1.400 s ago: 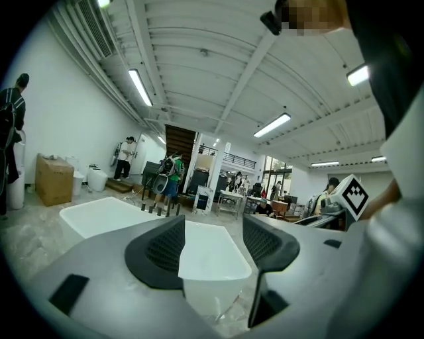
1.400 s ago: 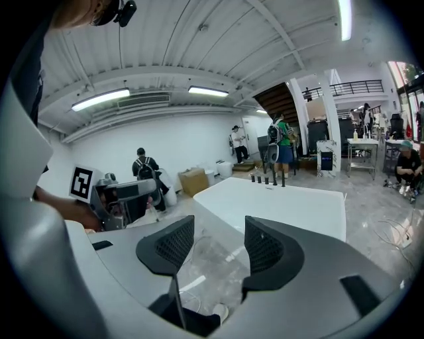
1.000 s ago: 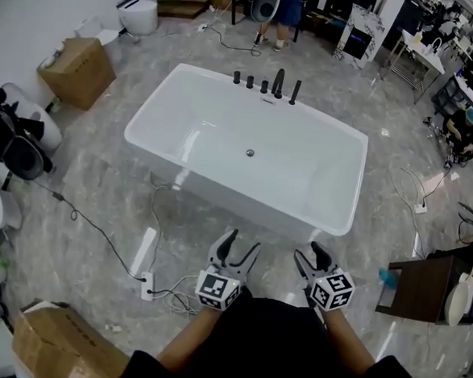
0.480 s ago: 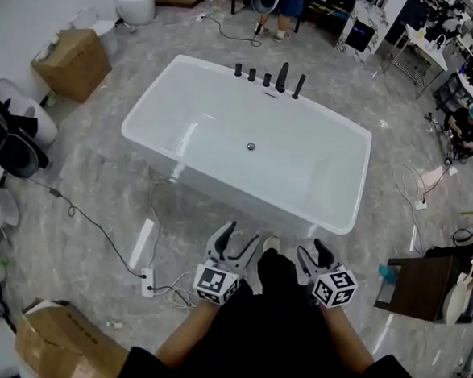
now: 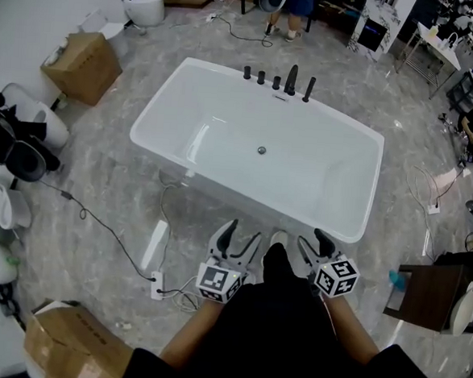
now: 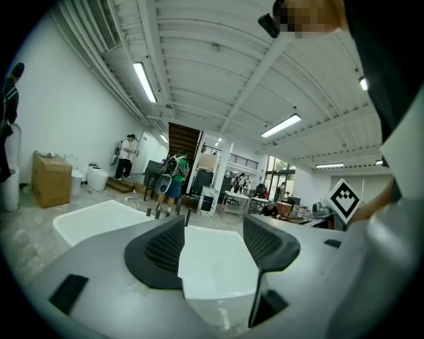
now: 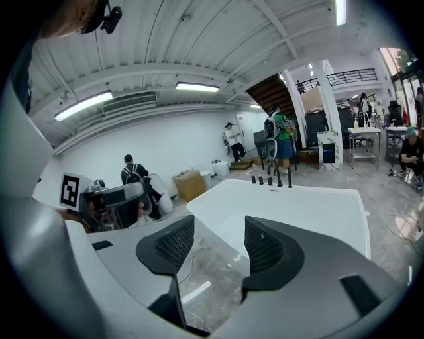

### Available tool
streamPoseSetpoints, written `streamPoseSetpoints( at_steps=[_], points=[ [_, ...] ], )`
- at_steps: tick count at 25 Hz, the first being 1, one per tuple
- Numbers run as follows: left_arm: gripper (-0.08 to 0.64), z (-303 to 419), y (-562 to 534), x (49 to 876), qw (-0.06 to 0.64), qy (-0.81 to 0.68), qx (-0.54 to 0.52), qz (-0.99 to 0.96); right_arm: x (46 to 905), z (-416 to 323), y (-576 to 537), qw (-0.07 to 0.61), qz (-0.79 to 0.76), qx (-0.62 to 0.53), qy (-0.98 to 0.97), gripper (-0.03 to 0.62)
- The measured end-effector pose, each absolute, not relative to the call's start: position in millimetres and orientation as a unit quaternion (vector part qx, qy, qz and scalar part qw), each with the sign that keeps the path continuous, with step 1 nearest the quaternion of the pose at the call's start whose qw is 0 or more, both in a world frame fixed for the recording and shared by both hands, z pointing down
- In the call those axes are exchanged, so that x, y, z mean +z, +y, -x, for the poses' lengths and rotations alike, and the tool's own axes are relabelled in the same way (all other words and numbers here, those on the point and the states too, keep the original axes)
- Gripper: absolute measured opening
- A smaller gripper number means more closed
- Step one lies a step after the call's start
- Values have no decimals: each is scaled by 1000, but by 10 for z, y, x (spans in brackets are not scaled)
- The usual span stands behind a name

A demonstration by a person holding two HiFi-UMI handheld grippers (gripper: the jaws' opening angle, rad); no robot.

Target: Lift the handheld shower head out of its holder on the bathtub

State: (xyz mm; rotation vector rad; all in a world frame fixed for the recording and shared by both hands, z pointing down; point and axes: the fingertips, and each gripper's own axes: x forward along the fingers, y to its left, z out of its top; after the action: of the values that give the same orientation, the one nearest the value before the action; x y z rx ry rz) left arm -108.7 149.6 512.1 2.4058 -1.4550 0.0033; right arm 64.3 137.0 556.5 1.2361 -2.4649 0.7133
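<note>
A white bathtub point(image 5: 355, 225) fills the middle of the head view. A row of black fittings lines its far rim; the slim black handheld shower head point(image 5: 309, 88) stands upright in its holder at the row's right end, beside the taller spout point(image 5: 291, 79). My left gripper point(image 5: 237, 239) and right gripper point(image 5: 313, 244) are held close to my body, short of the tub's near rim, both open and empty. In the right gripper view the shower head point(image 7: 289, 177) shows far beyond the jaws. The left gripper view shows the fittings point(image 6: 165, 213) small and distant.
A cardboard box point(image 5: 82, 67) and a toilet point(image 5: 144, 6) stand left of the tub. A second box point(image 5: 72, 346) sits near left. A power strip point(image 5: 155, 251) with cables lies on the floor. A dark table point(image 5: 431, 295) is at the right. A person point(image 5: 294, 2) stands behind the tub.
I have stepped a little closer to the tub and a shoe now shows between the grippers. Both grippers stay open in front of my body.
</note>
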Motion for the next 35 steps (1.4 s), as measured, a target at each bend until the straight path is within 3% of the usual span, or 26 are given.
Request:
streamPoseSetpoints(
  at_steps=[35],
  points=[
    [255, -81, -1191, 5185, 153, -514, 55, -843, 5925, -1835, -1486, 121, -424, 272, -855, 207]
  ],
)
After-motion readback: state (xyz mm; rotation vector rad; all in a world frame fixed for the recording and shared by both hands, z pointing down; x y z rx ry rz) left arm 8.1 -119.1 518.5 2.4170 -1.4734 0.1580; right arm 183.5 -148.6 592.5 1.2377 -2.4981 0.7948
